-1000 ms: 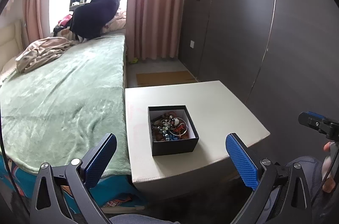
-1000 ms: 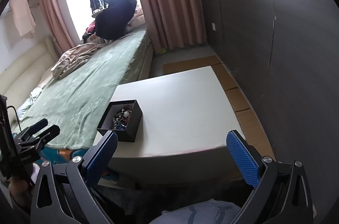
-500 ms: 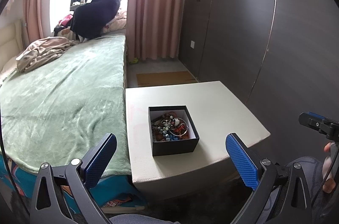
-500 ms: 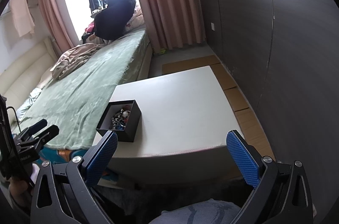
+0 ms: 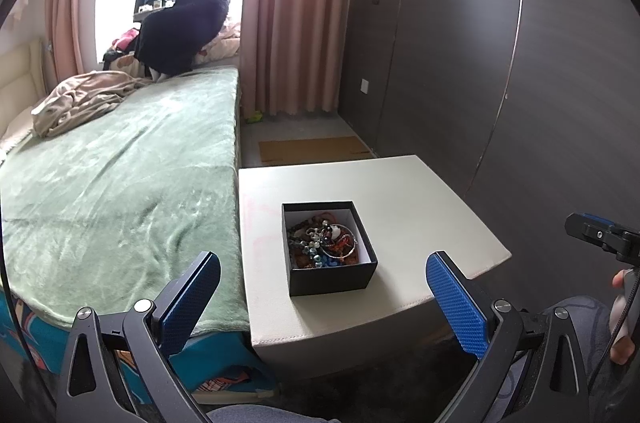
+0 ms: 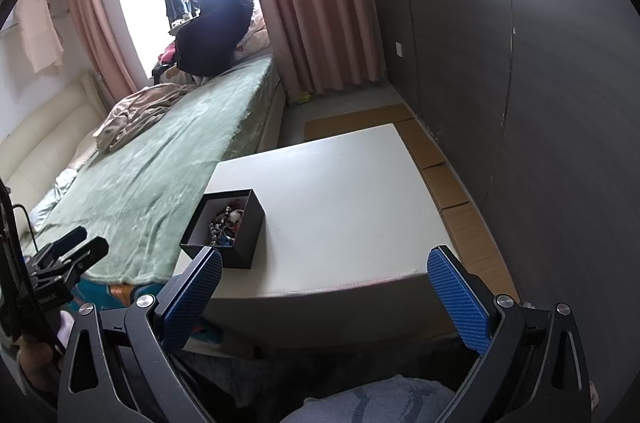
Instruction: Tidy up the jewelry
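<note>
A small black box (image 5: 332,281) with a white lining stands on a white square table (image 5: 400,199), near its front left. A tangle of jewelry (image 5: 322,241), beads and bangles, lies inside it. The box (image 6: 244,243) and the jewelry (image 6: 226,221) also show in the right wrist view. My left gripper (image 5: 324,297) is open and empty, held back from the table's front edge, in line with the box. My right gripper (image 6: 324,297) is open and empty, also short of the front edge, with the box just beyond its left finger.
A bed with a green blanket (image 5: 120,175) adjoins the table's left side. A dark wardrobe wall (image 5: 500,83) runs along the right. Cardboard sheets (image 6: 440,159) lie on the floor between table and wardrobe. Pink curtains (image 5: 296,15) hang at the back.
Both grippers have held almost still. The right wrist view has shifted very slightly, so the box sits a touch nearer its left finger.
</note>
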`<state>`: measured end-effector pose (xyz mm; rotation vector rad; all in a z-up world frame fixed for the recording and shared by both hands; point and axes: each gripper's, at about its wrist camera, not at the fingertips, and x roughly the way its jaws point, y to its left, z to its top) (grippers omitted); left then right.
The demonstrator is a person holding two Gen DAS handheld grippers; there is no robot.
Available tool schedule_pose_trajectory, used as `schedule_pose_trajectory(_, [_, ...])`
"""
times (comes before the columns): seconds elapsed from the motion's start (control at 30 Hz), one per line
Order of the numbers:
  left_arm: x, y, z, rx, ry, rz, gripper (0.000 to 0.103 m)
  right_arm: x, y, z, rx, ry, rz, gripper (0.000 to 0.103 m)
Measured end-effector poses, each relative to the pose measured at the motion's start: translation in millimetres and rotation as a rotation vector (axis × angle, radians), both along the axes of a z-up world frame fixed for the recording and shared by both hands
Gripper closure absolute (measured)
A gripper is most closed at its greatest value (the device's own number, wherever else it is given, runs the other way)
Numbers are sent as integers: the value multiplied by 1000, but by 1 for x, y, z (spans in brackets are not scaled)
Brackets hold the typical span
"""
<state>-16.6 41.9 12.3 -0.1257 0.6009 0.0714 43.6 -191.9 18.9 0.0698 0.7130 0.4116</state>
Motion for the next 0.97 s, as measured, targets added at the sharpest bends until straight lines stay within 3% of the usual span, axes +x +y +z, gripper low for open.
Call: schedule_pose_trajectory(0.97, [-5,-9,5,26,-43,-2,1,-7,6,0,-33,0,-37,0])
